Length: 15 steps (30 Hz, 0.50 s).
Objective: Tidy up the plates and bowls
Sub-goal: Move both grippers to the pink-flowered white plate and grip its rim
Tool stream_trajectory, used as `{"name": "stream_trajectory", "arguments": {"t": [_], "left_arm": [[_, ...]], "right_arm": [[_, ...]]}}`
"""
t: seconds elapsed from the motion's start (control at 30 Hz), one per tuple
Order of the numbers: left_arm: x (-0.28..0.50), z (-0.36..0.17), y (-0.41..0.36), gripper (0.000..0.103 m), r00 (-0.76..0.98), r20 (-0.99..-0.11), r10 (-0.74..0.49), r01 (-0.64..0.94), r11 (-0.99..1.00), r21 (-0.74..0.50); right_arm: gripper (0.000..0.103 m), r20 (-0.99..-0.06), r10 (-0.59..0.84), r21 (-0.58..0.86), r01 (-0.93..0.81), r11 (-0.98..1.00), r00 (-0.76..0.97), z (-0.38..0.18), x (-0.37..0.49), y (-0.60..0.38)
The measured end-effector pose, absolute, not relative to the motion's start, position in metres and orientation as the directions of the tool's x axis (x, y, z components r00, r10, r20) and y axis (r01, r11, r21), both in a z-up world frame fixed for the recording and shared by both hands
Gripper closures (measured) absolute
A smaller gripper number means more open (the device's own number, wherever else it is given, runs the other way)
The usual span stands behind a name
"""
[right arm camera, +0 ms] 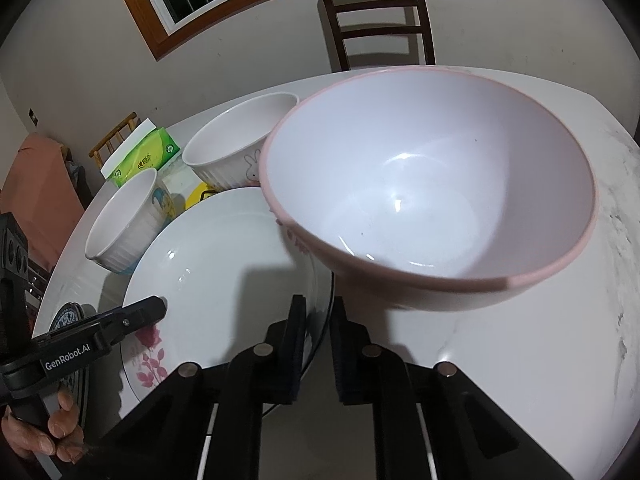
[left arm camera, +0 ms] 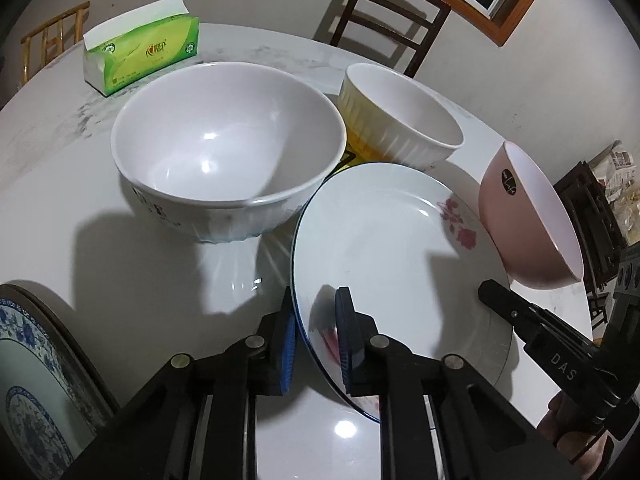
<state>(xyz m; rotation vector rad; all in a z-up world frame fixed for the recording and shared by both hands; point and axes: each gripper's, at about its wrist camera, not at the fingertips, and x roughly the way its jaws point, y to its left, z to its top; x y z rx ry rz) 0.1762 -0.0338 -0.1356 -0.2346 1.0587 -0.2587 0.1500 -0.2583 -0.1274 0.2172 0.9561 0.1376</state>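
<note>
both grippers clamp the flowered plate (left arm camera: 384, 248), left gripper (left arm camera: 316, 344) on its left rim, right gripper (right arm camera: 318, 344) on its right, apparently for lifting; large white bowl (left arm camera: 228, 148) left of plate, pink bowl (right arm camera: 432, 200) right.

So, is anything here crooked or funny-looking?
Yes. The flowered plate sits tilted, its rim pinched by the left gripper and right gripper. The pink bowl beside it leans sideways too, seemingly propped on the plate's edge.
</note>
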Motion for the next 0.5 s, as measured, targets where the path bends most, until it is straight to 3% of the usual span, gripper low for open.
{"name": "stream_trajectory", "arguments": {"t": [0.5], "left_arm": [[0.128, -0.134, -0.036, 0.089, 0.396, -0.858, -0.328, 0.109, 0.944, -0.310]], "right_arm": [[0.091, -0.821, 0.221, 0.252, -0.013, 0.968, 0.526, -0.125, 0.096, -0.259]]}}
